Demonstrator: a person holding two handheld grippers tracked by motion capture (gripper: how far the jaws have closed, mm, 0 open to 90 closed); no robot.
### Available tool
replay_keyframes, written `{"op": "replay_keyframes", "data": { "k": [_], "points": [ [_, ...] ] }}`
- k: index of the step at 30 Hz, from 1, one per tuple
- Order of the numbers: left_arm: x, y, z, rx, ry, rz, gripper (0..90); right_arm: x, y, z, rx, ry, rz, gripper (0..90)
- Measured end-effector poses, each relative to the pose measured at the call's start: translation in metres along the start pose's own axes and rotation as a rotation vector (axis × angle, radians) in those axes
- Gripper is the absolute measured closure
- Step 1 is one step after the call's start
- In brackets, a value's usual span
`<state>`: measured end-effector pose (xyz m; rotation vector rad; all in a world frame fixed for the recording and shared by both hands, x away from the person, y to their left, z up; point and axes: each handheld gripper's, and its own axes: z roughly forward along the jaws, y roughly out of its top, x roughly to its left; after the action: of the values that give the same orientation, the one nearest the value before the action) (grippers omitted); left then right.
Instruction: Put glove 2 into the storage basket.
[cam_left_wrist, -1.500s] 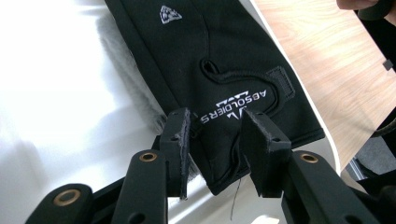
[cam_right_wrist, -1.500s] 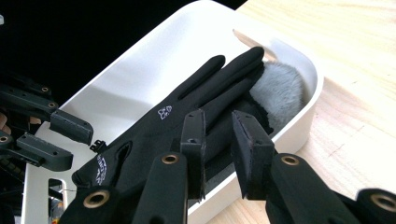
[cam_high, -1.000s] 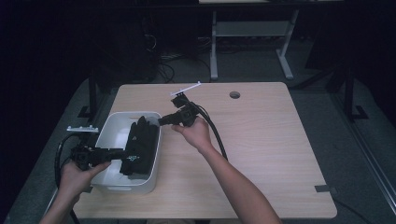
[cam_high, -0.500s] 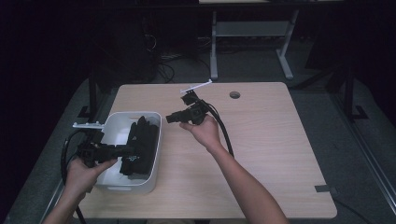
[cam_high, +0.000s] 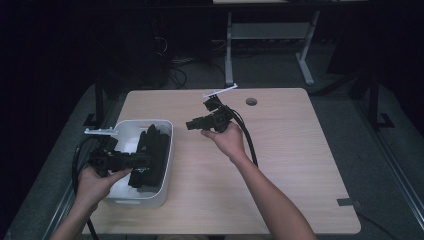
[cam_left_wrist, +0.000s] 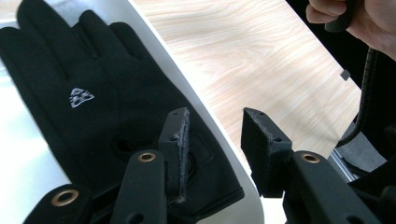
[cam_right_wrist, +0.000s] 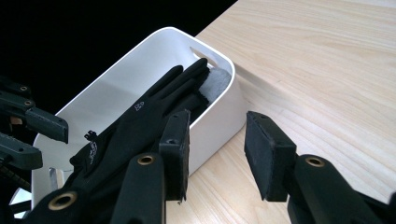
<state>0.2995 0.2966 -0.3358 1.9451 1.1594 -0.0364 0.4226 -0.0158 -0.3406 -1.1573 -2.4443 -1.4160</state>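
A white bin (cam_high: 168, 159) stands at the table's left with black gloves (cam_high: 153, 148) lying in it. My left gripper (cam_high: 144, 161) reaches over the bin from the left. Its jaws are open above the bin's right rim (cam_left_wrist: 194, 105), with one jaw over a black glove (cam_left_wrist: 84, 93) that bears a small white logo. My right gripper (cam_high: 190, 124) hovers above the table just right of the bin, pointing left at it. In the right gripper view my right gripper (cam_right_wrist: 217, 120) is open and holds nothing, with the bin (cam_right_wrist: 140, 60) and a glove (cam_right_wrist: 154, 105) ahead.
Bare wooden table (cam_high: 290, 165) stretches right of the bin, with a round cable hole (cam_high: 251, 101) near the far edge. The right gripper's cable (cam_high: 248, 145) trails beside the forearm. The left gripper's jaws (cam_right_wrist: 32, 126) show at the bin's far side.
The right hand and its gripper have drifted slightly right and back from the bin. The left gripper has shifted a little toward the back over the bin. Both stay open.
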Motion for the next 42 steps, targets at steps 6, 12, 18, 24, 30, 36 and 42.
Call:
{"op": "replay_keyframes", "data": {
  "k": [6, 12, 18, 24, 30, 36, 42],
  "points": [
    [-0.006, 0.005, 0.006, 0.004, -0.010, 0.016, 60.3, -0.004, -0.003, -0.010, -0.007, -0.014, 0.005, 58.4],
    [-0.012, 0.010, 0.012, 0.009, -0.019, 0.025, 60.0, -0.010, -0.005, -0.023, -0.018, -0.033, 0.004, 55.6],
    [-0.017, 0.015, 0.018, 0.012, -0.026, 0.040, 59.5, -0.017, -0.009, -0.036, -0.035, -0.046, 0.018, 53.0],
    [-0.023, 0.019, 0.023, 0.012, -0.035, 0.050, 58.5, -0.024, -0.013, -0.047, -0.043, -0.057, 0.030, 50.8],
    [-0.028, 0.022, 0.026, 0.011, -0.043, 0.061, 57.5, -0.028, -0.017, -0.057, -0.049, -0.072, 0.037, 49.1],
    [-0.034, 0.026, 0.031, 0.013, -0.052, 0.070, 56.2, -0.031, -0.020, -0.066, -0.056, -0.083, 0.039, 48.2],
    [-0.040, 0.029, 0.035, 0.013, -0.060, 0.084, 55.2, -0.036, -0.025, -0.077, -0.063, -0.097, 0.052, 47.1]
  ]
}}
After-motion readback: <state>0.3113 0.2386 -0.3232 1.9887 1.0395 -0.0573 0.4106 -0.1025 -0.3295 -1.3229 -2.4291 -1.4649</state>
